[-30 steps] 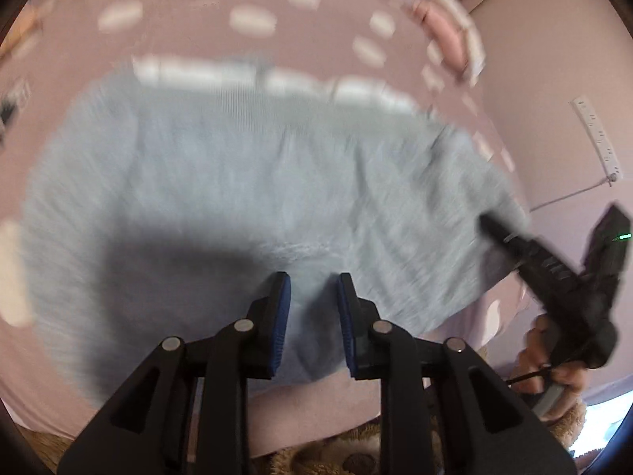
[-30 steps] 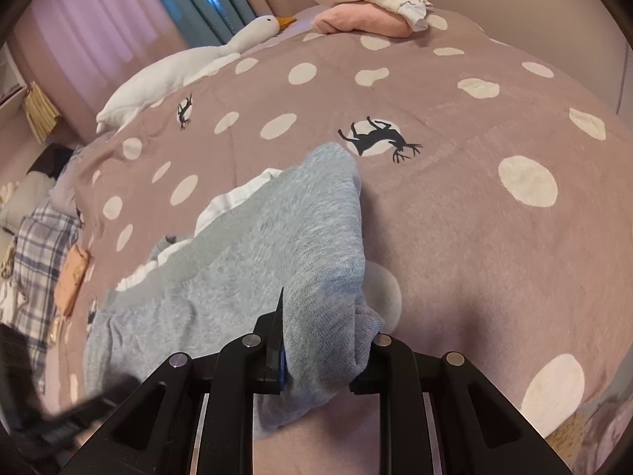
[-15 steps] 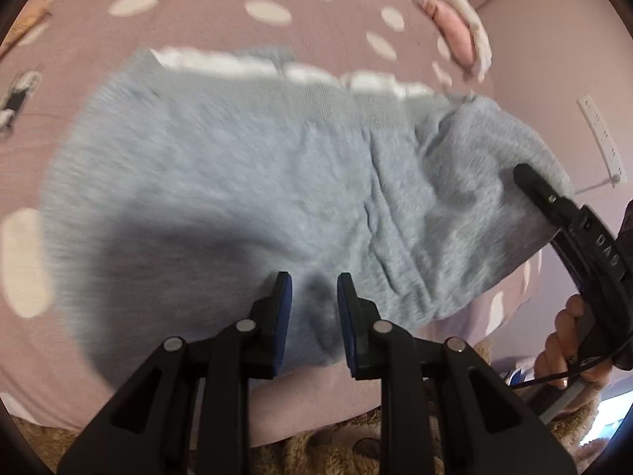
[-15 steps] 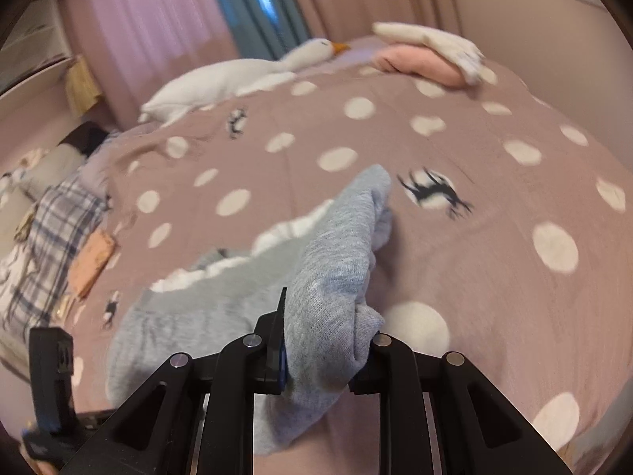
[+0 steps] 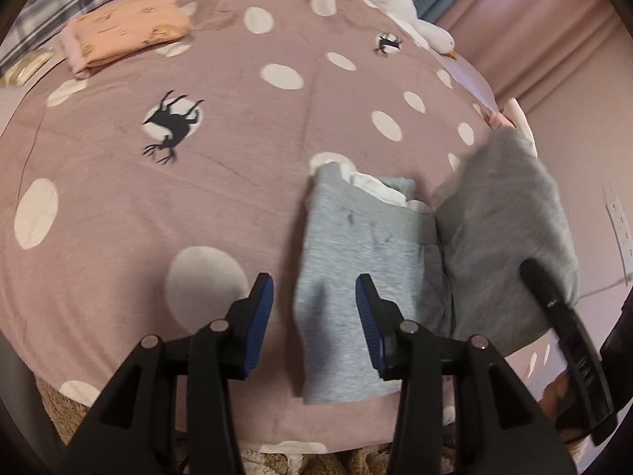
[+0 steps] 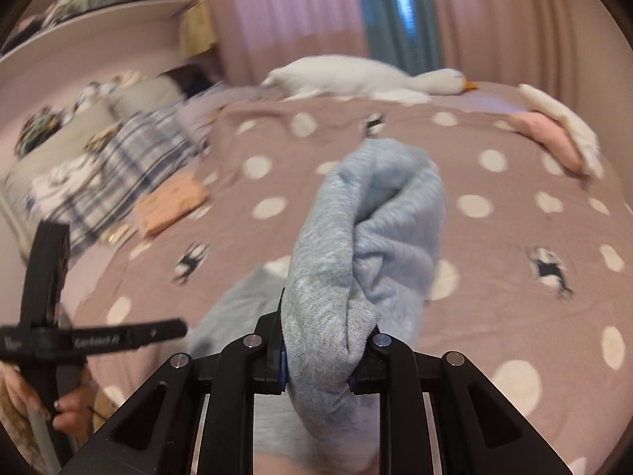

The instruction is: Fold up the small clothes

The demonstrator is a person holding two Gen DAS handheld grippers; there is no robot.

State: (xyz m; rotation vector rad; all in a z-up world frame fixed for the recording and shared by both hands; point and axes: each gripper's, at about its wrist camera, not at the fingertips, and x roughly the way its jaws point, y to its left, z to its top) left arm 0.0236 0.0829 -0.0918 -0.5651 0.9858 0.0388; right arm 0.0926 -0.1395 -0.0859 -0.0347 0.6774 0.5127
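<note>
A small grey knit garment (image 5: 368,261) with a white lining lies on the mauve polka-dot bedspread (image 5: 158,198). Its right half (image 5: 510,233) is lifted and folding over. My right gripper (image 6: 318,364) is shut on a bunched edge of the grey garment (image 6: 356,245) and holds it above the bed. My left gripper (image 5: 312,316) is open and empty, just above the garment's near left edge. The right gripper also shows in the left wrist view (image 5: 569,348), the left gripper in the right wrist view (image 6: 43,332).
A folded peach garment (image 5: 126,31) lies at the far left of the bed. A white goose plush (image 6: 368,79) lies at the far edge. A pink and white folded pile (image 6: 554,138) sits far right. A plaid cloth (image 6: 130,158) lies at the left.
My left gripper has opened, let go of the grey garment and swung left. My right gripper has lifted its edge higher and carried it over towards the left.
</note>
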